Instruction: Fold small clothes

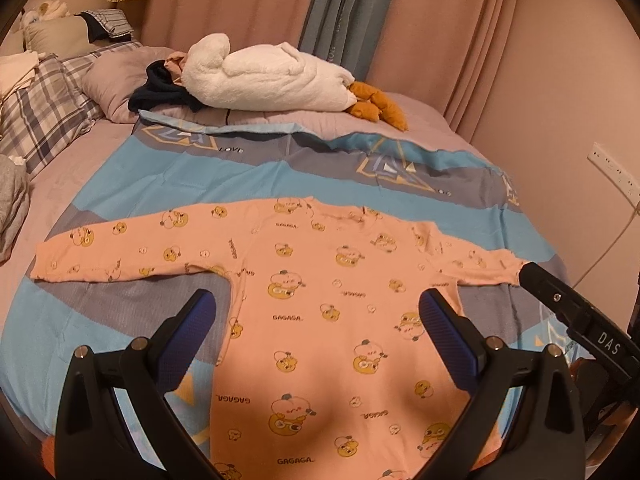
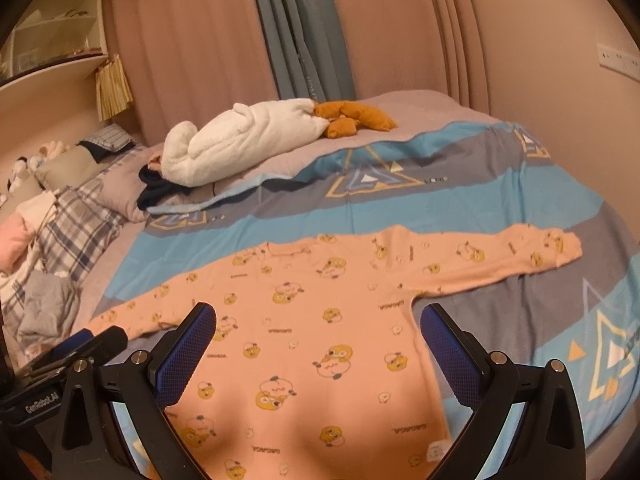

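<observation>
A small peach long-sleeved top point(image 1: 320, 300) with yellow cartoon prints lies flat on the bed, both sleeves spread out sideways. It also shows in the right wrist view point(image 2: 320, 320). My left gripper point(image 1: 318, 314) is open and empty, held above the top's lower body. My right gripper point(image 2: 318, 330) is open and empty, above the body near the right armpit. The right gripper's tip point(image 1: 532, 274) shows by the right cuff in the left wrist view. The left gripper point(image 2: 92, 342) shows near the left cuff in the right wrist view.
The top lies on a blue and grey quilt point(image 1: 280, 172). A white plush duck point(image 1: 272, 80) and dark clothes point(image 1: 160, 92) lie at the far side. Plaid pillows point(image 1: 44, 108) and grey clothes point(image 2: 44, 312) are at the left. Curtains point(image 1: 348, 12) hang behind.
</observation>
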A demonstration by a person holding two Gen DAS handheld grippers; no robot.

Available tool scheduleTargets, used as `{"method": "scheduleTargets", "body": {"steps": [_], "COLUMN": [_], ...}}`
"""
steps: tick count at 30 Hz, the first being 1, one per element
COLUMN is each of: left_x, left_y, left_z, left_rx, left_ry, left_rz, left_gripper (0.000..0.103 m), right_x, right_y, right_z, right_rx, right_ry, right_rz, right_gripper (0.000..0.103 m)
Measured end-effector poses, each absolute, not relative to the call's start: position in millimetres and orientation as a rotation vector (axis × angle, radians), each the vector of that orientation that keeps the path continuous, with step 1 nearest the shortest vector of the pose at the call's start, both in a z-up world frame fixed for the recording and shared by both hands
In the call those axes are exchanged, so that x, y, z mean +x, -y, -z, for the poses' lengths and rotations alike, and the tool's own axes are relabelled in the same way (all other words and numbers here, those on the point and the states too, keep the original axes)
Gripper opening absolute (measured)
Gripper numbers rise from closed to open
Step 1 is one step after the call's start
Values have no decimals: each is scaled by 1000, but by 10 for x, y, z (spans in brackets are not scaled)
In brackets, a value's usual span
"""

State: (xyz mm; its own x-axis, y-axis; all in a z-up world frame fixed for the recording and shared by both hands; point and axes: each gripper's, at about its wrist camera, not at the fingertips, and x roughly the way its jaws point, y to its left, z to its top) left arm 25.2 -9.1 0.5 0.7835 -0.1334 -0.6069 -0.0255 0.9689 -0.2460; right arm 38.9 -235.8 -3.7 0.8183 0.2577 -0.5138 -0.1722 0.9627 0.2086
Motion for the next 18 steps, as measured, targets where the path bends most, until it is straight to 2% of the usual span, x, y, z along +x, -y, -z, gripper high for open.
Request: {"method": "scheduleTargets", "body": {"steps": [18], "left_x": [510], "left_y": [52], "left_z": [-391], "left_rx": [-275], "left_ry": [-680], "left_rz": [159], "left_gripper": [101], "right_x": [495], "right_y": [2352], "right_z": [-505], "right_rx": [125], "right_ry": [-468], "right_rz": [-244], "right_gripper": [102]}}
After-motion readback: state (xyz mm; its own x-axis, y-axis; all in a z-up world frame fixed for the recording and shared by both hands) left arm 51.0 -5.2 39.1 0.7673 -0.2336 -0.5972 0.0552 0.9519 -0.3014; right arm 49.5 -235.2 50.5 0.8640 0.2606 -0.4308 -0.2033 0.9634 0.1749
